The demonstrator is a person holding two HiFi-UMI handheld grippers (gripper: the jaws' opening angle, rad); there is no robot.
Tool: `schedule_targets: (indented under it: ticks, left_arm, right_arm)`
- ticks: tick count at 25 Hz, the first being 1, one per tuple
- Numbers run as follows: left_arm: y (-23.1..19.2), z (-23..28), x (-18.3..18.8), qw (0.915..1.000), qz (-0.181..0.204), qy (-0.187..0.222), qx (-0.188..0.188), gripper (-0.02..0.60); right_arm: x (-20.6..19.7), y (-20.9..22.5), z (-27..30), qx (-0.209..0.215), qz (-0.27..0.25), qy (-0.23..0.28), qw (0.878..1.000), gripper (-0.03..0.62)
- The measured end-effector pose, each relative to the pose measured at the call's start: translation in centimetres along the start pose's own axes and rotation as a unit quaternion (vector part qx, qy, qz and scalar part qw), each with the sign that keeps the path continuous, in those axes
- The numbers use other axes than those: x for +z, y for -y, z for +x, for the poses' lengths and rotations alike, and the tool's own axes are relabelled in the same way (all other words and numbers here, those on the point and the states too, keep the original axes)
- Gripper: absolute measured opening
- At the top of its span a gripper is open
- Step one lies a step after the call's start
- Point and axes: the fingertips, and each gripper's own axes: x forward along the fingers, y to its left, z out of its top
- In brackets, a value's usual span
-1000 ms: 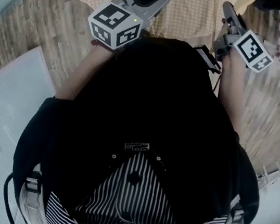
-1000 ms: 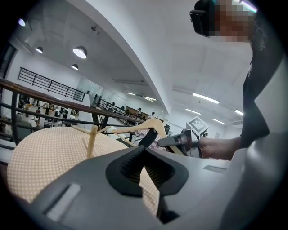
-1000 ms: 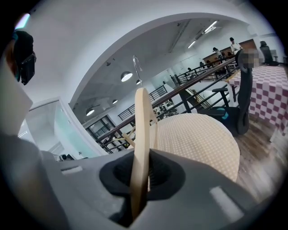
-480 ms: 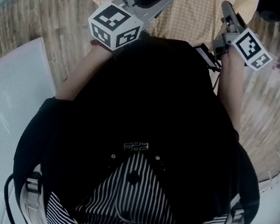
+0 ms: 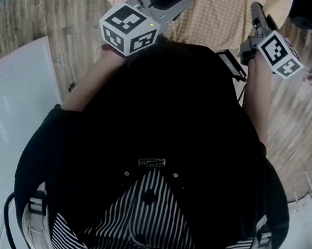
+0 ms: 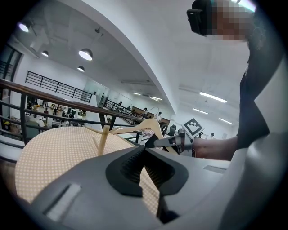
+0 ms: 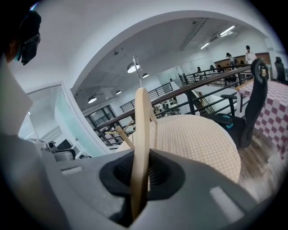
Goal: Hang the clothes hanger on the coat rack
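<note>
A: Since the jaws of our right gripper (image 7: 141, 170) are pinching the flat wooden arm of the clothes hanger (image 7: 141, 121), we have it edge-on and upright, with the thin metal hook (image 7: 136, 72) on top. Is this hold good enough?

B: We think yes. It looks stiff and light, so it should not bend or sag. But the smooth wood may turn between the pads, like on a pivot, if the hook knocks something. We would take hold on the broad wooden part, never on the wire.

A: And our left gripper (image 6: 145, 152)?

B: Its jaws are pressed together with nothing between them. It is also on our side of the coat rack (image 6: 103, 140).

A: Where is the hanger against the coat rack?

B: Near it, on our side, not touching. The coat rack is a small wooden post with slanted pegs, and under it is the table (image 6: 49, 157) with the dotted cloth. It looks light too, so we judge that a hard bump could tip it. The hook should come down softly over a peg.
</note>
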Motion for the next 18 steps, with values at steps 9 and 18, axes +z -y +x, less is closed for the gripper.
schedule_targets:
  ticks: [9,18]
  left_arm:
    - [-1.3,0.1,-0.6,0.9998,-0.012,-0.011,0.008,0.002]
    - [-2.6,0.9,-1.3,0.9995,-0.020,-0.021,0.014,0.002]
  right_arm:
    - [-0.4,0.5,1.7,-0.013,-0.034,-0.021,0.999,0.021]
    - [-0.1,1.0,3.3,-0.018,-0.048,-0.031,0.998,0.021]
